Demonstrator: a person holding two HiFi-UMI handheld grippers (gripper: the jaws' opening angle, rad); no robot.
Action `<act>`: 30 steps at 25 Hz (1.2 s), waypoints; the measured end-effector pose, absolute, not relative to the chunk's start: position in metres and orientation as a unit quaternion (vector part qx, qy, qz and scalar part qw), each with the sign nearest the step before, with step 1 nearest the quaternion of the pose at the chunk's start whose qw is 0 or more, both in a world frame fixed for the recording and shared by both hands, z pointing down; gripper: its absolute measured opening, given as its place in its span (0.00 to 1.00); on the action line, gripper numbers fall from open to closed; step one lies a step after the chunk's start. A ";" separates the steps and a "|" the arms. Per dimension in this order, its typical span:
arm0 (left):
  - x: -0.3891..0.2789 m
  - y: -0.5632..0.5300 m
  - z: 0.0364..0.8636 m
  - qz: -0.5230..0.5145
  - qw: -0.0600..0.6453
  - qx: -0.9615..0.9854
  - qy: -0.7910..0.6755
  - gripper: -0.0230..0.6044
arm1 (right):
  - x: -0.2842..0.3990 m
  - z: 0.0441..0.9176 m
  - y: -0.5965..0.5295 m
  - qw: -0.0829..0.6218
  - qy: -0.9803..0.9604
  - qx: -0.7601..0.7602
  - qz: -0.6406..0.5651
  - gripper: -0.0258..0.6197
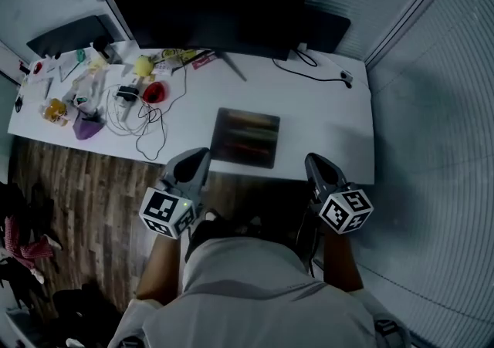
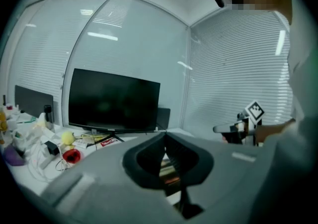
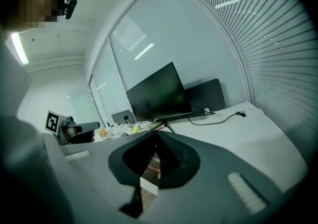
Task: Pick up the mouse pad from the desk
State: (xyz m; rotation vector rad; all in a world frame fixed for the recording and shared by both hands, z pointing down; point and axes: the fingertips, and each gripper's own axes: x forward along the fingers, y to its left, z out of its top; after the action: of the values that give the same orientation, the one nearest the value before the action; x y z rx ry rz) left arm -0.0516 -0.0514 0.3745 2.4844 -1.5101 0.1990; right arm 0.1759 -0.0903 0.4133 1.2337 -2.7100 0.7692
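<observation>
Worktop (image 1: pixel 324 119) white, monitor (image 1: pixel 208 11) at back, blinds around, wood floor (image 1: pixel 85 184) below. Mouse pad (image 1: pixel 246 136) flat at front edge. My left hand-held gripper (image 1: pixel 201 155) and right hand-held gripper (image 1: pixel 312 161) are pressed together, empty, either side of it.

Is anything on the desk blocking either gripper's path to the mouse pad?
Nothing visible does. The mouse pad lies bare near the front edge of the desk, with the left gripper and right gripper just short of that edge, jaws shut. The tangled cables lie to its left, apart from it.
</observation>
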 end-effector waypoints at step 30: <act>-0.100 -0.160 0.639 0.313 0.344 0.800 -0.380 0.37 | 0.082 0.656 -0.173 0.356 -0.742 0.437 0.363 0.41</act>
State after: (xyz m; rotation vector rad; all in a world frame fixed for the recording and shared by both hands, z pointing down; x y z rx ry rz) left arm -0.0999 -0.1601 0.6388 2.0784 -0.9860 0.8128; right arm 0.0815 -0.1731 0.6559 1.1299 -1.9165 0.9382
